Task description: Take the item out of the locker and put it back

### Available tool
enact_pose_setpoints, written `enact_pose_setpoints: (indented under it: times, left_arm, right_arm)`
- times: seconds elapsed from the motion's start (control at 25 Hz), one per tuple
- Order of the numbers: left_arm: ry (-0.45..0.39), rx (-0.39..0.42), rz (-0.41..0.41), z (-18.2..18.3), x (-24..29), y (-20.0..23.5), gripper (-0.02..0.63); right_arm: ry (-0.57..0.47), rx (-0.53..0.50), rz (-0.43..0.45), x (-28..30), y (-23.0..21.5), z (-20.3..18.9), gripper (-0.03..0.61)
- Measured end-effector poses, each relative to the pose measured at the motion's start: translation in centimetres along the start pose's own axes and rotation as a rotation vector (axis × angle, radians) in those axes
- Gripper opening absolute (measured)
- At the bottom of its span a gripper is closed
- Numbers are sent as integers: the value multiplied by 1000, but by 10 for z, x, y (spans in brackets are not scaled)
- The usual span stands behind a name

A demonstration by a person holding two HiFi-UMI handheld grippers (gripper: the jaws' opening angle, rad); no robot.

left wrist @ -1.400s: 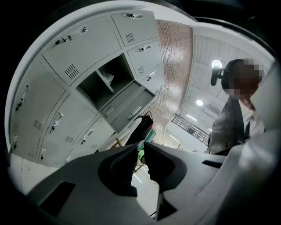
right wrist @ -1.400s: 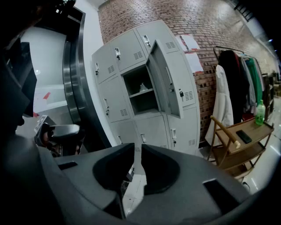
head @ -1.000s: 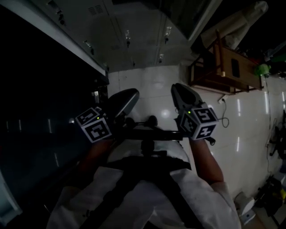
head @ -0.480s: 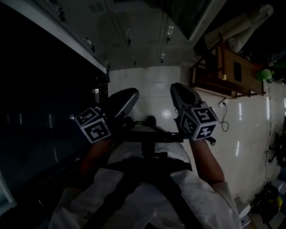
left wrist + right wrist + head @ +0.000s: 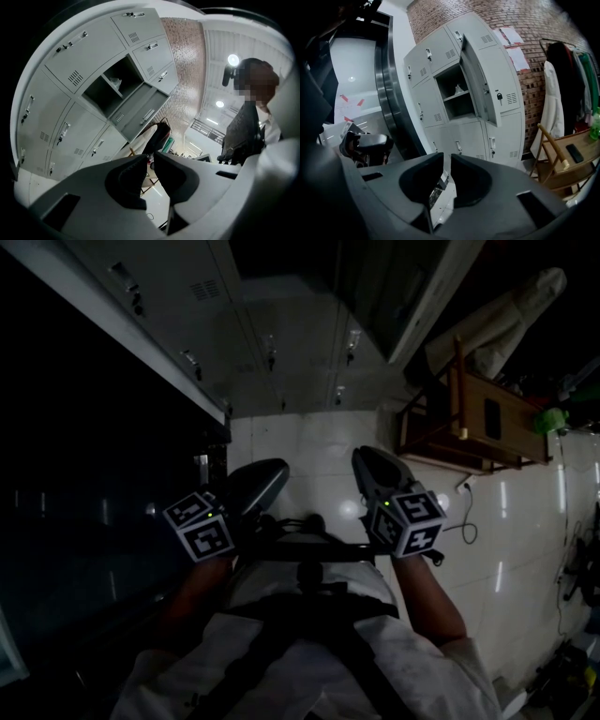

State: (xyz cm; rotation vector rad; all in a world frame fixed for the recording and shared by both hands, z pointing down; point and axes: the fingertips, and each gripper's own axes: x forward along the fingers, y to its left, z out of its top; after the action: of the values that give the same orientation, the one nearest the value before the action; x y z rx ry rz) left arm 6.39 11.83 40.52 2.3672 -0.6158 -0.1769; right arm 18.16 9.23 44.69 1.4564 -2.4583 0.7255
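The grey locker bank (image 5: 272,343) stands ahead with one compartment (image 5: 457,96) open, its door (image 5: 480,89) swung out. A small pale item (image 5: 459,88) lies on the upper shelf of that compartment (image 5: 117,86), also visible as a pale item (image 5: 116,83) in the left gripper view. Both grippers are held close to the person's chest, well short of the lockers. My left gripper (image 5: 275,467) (image 5: 151,157) has its jaws together but for a thin slit, with nothing between them. My right gripper (image 5: 362,455) (image 5: 446,157) stands the same way, empty.
A wooden chair (image 5: 567,161) with a dark phone on its seat stands right of the lockers, under a hanging white coat (image 5: 551,98). A cable (image 5: 466,488) lies on the glossy tiled floor. A dark metal frame (image 5: 389,93) runs along the left.
The head view has tipped slightly, so the lockers and open door show lower in the frame. Both grippers stay by the chest with their jaws unchanged.
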Motion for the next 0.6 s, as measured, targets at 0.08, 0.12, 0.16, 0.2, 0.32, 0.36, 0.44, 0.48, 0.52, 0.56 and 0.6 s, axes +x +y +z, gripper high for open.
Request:
enact_pose_setpoints:
  times: [0.08,0.12,0.16,0.2,0.32,0.36,0.44,0.48,0.52,0.56,0.6]
  left_arm:
    - [-17,-7,5,2,2,-2,34]
    - [-24,-10,8,2,2,-2,34]
    - [-30,-13,11,2,2,-2,34]
    - [-37,-16,14,2,2,-2,34]
    - [-48,-23,28,0,-2,-1,34]
    - [-48,-26,32,-1,-3,-1,35]
    - [-47,-29,37,-3,-5,0,35]
    - [-47,-29,38,-3,-5,0,34]
    - [-48,-29,39,-2,-6,0,34]
    - [-50,-27,41,0,-6,0,34]
    - [-53,-26,42,1,-7,0,34]
  right_arm:
    - [-2,-1,8,1,0,2,58]
    - [-2,-2,12,1,0,2,58]
    - [-1,-2,16,2,1,2,58]
    - [0,-4,21,2,2,1,58]
    - [7,-8,35,6,4,-2,58]
    - [8,-8,38,7,4,-3,58]
    - [10,-7,39,8,4,-4,58]
    - [9,-8,42,9,5,-3,58]
    - [8,-9,45,11,6,-2,58]
    - [8,-12,49,12,7,-1,58]
    - [9,-16,52,13,8,0,58]
